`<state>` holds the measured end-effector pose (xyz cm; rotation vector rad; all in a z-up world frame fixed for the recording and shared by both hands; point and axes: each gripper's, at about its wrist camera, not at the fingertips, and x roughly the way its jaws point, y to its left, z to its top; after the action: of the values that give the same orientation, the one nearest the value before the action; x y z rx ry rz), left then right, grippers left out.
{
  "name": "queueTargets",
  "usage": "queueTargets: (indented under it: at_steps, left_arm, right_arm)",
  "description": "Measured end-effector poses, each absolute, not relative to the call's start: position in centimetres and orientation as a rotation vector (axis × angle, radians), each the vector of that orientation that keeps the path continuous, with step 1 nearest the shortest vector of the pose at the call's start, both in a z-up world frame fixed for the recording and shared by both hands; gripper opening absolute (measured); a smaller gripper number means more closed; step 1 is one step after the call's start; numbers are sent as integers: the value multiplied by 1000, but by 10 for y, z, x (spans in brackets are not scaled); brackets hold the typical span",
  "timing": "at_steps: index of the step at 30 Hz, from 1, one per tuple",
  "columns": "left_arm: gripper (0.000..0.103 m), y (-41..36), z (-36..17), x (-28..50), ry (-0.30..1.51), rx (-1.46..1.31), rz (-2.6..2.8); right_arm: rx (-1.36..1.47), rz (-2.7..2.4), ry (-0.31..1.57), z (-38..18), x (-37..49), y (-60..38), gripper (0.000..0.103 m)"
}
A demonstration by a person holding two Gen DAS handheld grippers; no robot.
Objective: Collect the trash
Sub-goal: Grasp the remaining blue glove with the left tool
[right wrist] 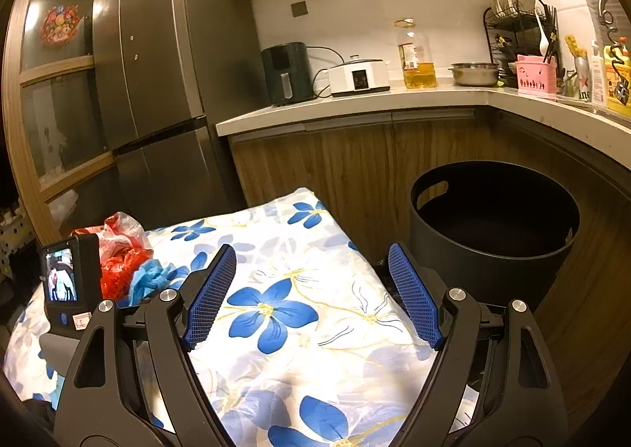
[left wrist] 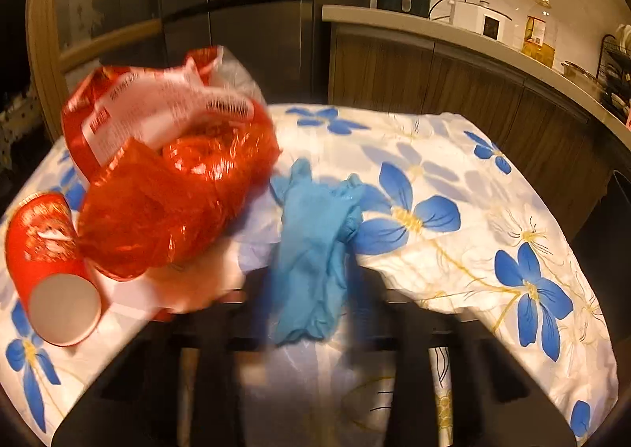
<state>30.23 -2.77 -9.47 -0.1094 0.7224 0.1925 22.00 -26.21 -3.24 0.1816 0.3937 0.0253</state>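
Blurred black fingers (left wrist: 221, 348) of the left claw (left wrist: 303, 313) fill the bottom of the left wrist view, drawn in around a crumpled blue glove (left wrist: 311, 245); the smear makes it hard to be sure, but the glove seems pinched between them. At ten o'clock from the glove lies a red mesh bag (left wrist: 165, 186) with a white label, and at nine o'clock a red paper cup (left wrist: 51, 261) on its side, all on the bench (left wrist: 493, 210) under a blue-flowered cloth. Over the same cloth the right claw (right wrist: 311, 297) is spread wide with nothing between its blue pads (right wrist: 213, 297). At two o'clock from it, beside the bench, stands a black round bin (right wrist: 493, 257)
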Motion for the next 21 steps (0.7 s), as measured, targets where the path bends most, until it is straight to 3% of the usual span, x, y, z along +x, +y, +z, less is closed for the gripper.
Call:
queueTargets:
  at_steps: [2, 5, 21]
  left_arm:
    - [13, -27, -95, 300, 719, -114, 178]
    - [7, -30, -93, 294, 707, -111, 146]
    - [4, -30, -58, 176, 580, -138, -4]
  right_arm:
    - [180, 25, 395, -33, 219, -262, 79]
    - [185, 27, 392, -32, 218, -262, 79]
    - [170, 82, 400, -32, 197, -243, 79]
